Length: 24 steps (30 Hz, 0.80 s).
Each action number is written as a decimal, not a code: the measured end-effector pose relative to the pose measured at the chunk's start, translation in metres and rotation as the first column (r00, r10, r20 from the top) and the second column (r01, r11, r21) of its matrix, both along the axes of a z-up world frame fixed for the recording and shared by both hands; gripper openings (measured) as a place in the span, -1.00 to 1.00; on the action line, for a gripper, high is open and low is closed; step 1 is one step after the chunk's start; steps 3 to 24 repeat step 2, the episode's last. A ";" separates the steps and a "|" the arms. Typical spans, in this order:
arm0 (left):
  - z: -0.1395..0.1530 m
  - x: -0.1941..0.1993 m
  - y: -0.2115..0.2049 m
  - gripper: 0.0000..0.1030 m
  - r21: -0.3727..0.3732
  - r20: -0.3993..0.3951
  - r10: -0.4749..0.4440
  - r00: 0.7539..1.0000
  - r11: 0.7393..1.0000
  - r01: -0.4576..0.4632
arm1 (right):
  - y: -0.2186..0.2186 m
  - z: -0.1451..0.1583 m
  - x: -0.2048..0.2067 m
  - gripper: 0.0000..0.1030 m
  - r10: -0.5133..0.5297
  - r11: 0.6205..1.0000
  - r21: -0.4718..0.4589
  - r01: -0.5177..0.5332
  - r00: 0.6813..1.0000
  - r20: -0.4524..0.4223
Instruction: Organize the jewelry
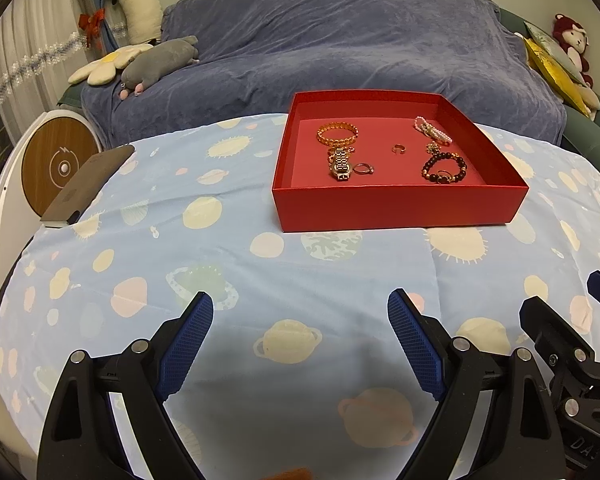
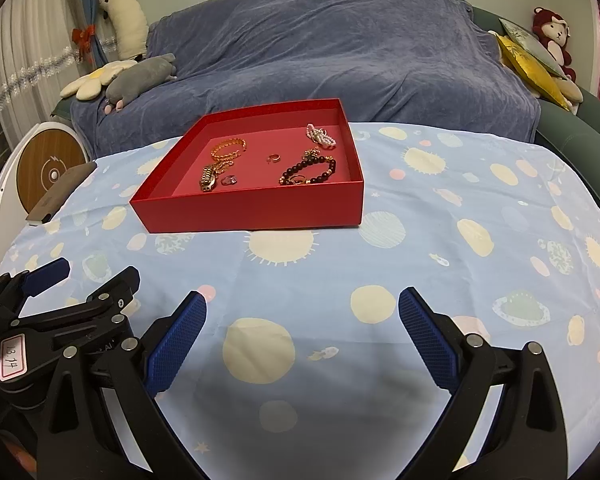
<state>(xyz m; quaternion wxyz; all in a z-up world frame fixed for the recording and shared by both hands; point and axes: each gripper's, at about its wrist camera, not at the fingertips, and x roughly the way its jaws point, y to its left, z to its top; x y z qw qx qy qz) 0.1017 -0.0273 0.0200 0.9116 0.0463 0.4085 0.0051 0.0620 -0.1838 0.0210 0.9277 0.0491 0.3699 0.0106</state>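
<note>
A shallow red box [image 1: 396, 206] [image 2: 252, 208] stands on the table and holds the jewelry: a gold bangle [image 1: 337, 133], a gold watch [image 1: 341, 164], a ring [image 1: 363, 168], a small gold ring [image 1: 398, 148], a pearl bracelet [image 1: 432, 130] and a dark bead bracelet [image 1: 444, 168]. The same pieces show in the right wrist view, among them the watch [image 2: 208, 179] and the bead bracelet [image 2: 308, 172]. My left gripper [image 1: 300, 304] is open and empty, well short of the box. My right gripper [image 2: 302, 300] is open and empty, to the right of the left one.
The table wears a pale blue cloth [image 1: 260, 264] printed with planets. A grey flat case [image 1: 84, 184] lies at its left edge beside a round wooden disc [image 1: 56, 166]. A sofa under a blue cover [image 1: 320, 48] with soft toys stands behind.
</note>
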 end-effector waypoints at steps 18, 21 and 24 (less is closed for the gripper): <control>0.000 0.001 0.000 0.68 0.000 0.002 -0.004 1.000 1.000 0.004 | 0.000 0.000 0.000 0.84 -0.003 1.000 0.000 0.003 1.000 -0.002; 0.000 0.001 0.000 0.68 0.000 0.002 -0.004 1.000 1.000 0.004 | 0.000 0.000 0.000 0.84 -0.003 1.000 0.000 0.003 1.000 -0.002; 0.000 0.001 0.000 0.68 0.000 0.002 -0.004 1.000 1.000 0.004 | 0.000 0.000 0.000 0.84 -0.003 1.000 0.000 0.003 1.000 -0.002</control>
